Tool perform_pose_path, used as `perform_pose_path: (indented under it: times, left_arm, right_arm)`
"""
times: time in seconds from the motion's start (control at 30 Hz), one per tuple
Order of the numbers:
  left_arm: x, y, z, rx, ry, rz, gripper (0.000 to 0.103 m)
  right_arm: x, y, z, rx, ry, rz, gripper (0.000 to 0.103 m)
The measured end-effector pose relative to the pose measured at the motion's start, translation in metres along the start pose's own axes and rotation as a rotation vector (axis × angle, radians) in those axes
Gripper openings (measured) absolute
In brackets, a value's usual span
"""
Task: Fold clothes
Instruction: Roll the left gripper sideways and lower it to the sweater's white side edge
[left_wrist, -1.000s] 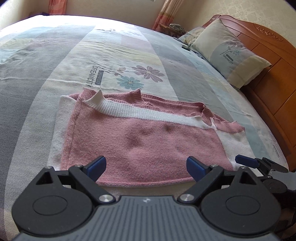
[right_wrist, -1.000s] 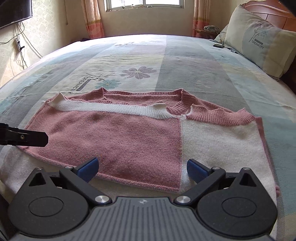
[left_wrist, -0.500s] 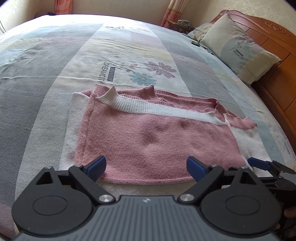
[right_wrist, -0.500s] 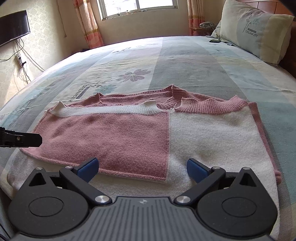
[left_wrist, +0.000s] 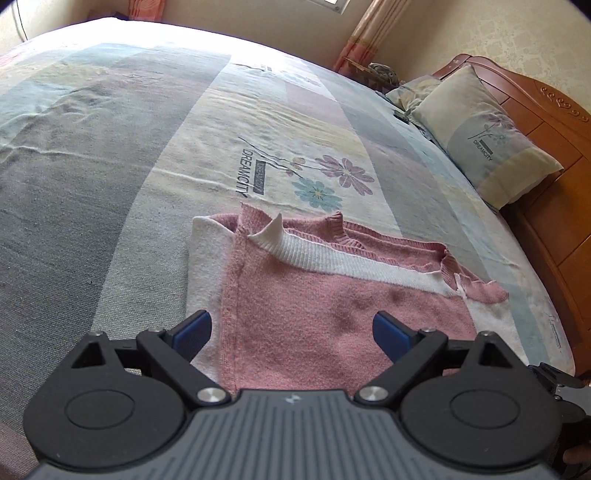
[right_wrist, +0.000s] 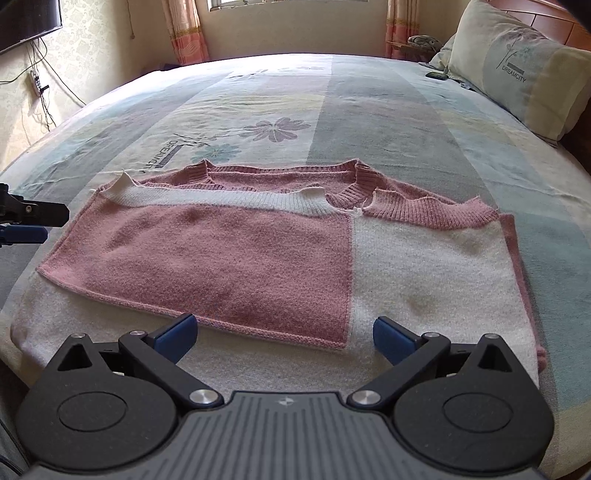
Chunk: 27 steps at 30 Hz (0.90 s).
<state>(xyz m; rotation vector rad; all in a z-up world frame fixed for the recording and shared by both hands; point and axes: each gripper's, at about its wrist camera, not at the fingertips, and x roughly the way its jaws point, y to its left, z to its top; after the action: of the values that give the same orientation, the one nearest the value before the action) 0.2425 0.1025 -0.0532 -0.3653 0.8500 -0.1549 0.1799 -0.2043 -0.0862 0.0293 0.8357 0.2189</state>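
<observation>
A pink and white knitted sweater (right_wrist: 229, 254) lies flat on the bed, folded into a rectangle with ribbed cuffs and collar along its far edge. In the left wrist view the sweater (left_wrist: 332, 306) fills the near middle. My left gripper (left_wrist: 291, 332) hangs open over the sweater's near left corner, nothing between its fingers. My right gripper (right_wrist: 282, 334) is open just above the near hem, over the seam between the pink panel and the white panel. The left gripper (right_wrist: 22, 221) also shows at the left edge of the right wrist view.
The bed sheet (left_wrist: 110, 155) with flower print spreads wide around the sweater. A pillow (right_wrist: 517, 70) leans on the wooden headboard (left_wrist: 546, 122) at the right. Curtains and a window stand beyond the bed's far side. A television (right_wrist: 26, 22) hangs on the left wall.
My left gripper has shifted left toward the sweater's left edge and tilted. My right gripper has drawn back slightly and turned left. The sweater lies unchanged.
</observation>
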Motion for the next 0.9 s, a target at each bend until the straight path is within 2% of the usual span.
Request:
perform_pose_path:
  times: [0.2, 0.4, 0.5, 0.8, 0.9]
  left_arm:
    - [0.007, 0.020, 0.003, -0.029, 0.013, -0.030, 0.094]
    - [0.017, 0.040, 0.003, -0.075, 0.051, -0.069, 0.094]
    - [0.023, 0.053, 0.003, -0.127, 0.068, -0.107, 0.094]
    - [0.037, 0.076, 0.016, -0.164, 0.114, -0.233, 0.095]
    - [0.043, 0.082, 0.022, -0.171, 0.131, -0.272, 0.097]
  right_arm:
    - [-0.007, 0.014, 0.009, -0.010, -0.034, 0.057, 0.103]
    - [-0.001, 0.024, 0.013, 0.010, -0.018, 0.110, 0.103]
    - [0.002, 0.027, 0.013, 0.016, -0.011, 0.126, 0.103]
    - [0.006, 0.040, 0.016, 0.015, 0.001, 0.157, 0.103]
    - [0.008, 0.044, 0.016, 0.003, 0.013, 0.142, 0.103]
